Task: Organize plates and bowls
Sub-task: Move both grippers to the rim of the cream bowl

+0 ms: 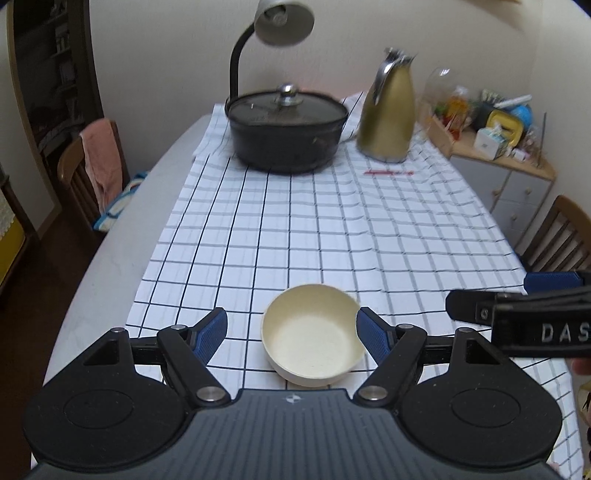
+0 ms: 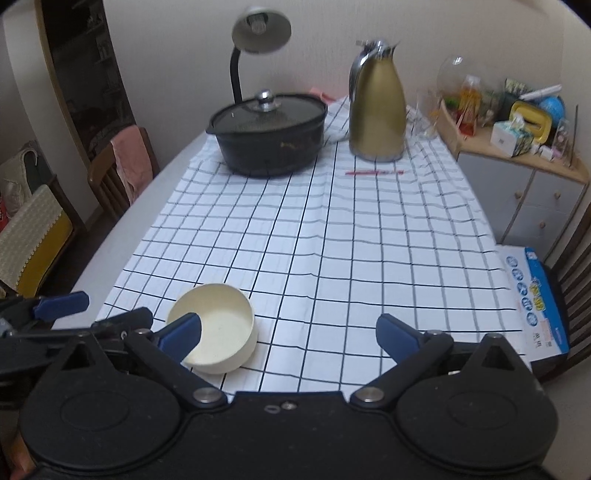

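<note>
Left gripper [image 1: 291, 334]: jaws wide apart, nothing gripped. The cream bowl [image 1: 313, 334] sits upright and empty on the checked tablecloth [image 1: 332, 229], directly between the two blue fingertips [image 1: 212, 332]. The left pad stands clear of the rim; the right pad lies just beside the rim, and contact cannot be confirmed from the left wrist view.

Ahead of this gripper, at the far end of the cloth: a black pot with a glass lid [image 1: 286, 129], a gooseneck desk lamp [image 1: 273, 26] rising behind it, and to the right of the pot a gold thermos jug [image 1: 388, 118]. A red pen [image 1: 388, 172] lies on the cloth just in front of the jug. A wooden chair draped with a pink towel [image 1: 101, 162] stands off the table's left edge.

Right gripper [image 2: 290, 334]: jaws also spread wide, nothing between the pads but bare cloth. Seen from here the bowl lies to the left, its near rim partly hidden behind this gripper's left fingertip; whether they touch cannot be told. The left gripper's blue tips show at the left edge of this view, beside the bowl.

To the right of the right gripper: a blue-and-white printed box [image 2: 535, 302] at the table's right edge. Further ahead on the right, a corner cabinet [image 2: 528, 199] with cluttered items on top.
</note>
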A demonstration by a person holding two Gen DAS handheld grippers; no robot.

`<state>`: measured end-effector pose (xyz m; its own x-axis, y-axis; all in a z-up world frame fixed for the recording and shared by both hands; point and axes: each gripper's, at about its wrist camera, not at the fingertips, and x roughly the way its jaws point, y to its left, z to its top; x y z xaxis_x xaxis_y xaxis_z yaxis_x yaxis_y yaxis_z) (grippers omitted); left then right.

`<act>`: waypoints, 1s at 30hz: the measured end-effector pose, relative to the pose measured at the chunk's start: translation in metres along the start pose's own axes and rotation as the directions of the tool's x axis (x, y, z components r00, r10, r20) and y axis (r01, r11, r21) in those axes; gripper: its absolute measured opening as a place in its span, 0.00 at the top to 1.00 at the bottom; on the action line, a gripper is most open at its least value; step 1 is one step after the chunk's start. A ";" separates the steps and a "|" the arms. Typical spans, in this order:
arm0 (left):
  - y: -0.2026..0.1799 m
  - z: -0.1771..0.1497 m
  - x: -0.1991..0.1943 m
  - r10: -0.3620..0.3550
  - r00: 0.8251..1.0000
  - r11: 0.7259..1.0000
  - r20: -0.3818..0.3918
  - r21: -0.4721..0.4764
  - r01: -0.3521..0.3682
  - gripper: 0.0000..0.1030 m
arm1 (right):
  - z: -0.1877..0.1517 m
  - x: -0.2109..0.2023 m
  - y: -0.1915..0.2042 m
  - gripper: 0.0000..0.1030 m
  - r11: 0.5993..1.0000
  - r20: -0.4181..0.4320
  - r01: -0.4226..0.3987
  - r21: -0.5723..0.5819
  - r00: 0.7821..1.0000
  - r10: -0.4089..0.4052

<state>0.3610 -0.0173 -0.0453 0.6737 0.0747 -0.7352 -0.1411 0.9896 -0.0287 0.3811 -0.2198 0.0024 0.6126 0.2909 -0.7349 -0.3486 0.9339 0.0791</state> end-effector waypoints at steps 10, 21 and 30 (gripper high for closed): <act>0.018 -0.002 0.071 -0.001 0.988 0.998 -0.154 -0.060 -0.009 0.26 | 0.017 0.081 0.005 0.14 0.997 -0.150 -0.047 0.066 0.987 0.056; 0.028 -0.009 0.119 -0.013 0.969 0.994 -0.247 -0.108 -0.014 0.27 | 0.009 0.141 0.009 0.29 0.995 -0.251 -0.048 0.087 0.966 0.069; 0.030 -0.008 0.134 -0.030 0.961 0.992 -0.274 -0.125 -0.004 0.56 | 0.011 0.158 0.014 0.48 0.995 -0.272 -0.056 0.085 0.959 0.077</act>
<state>0.4408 0.0215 -0.1500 0.4532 0.0080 -0.8914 -0.2336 0.9661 -0.1101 0.4806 -0.1587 -0.1049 0.3675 0.2945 -0.8822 -0.3212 0.9303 0.1768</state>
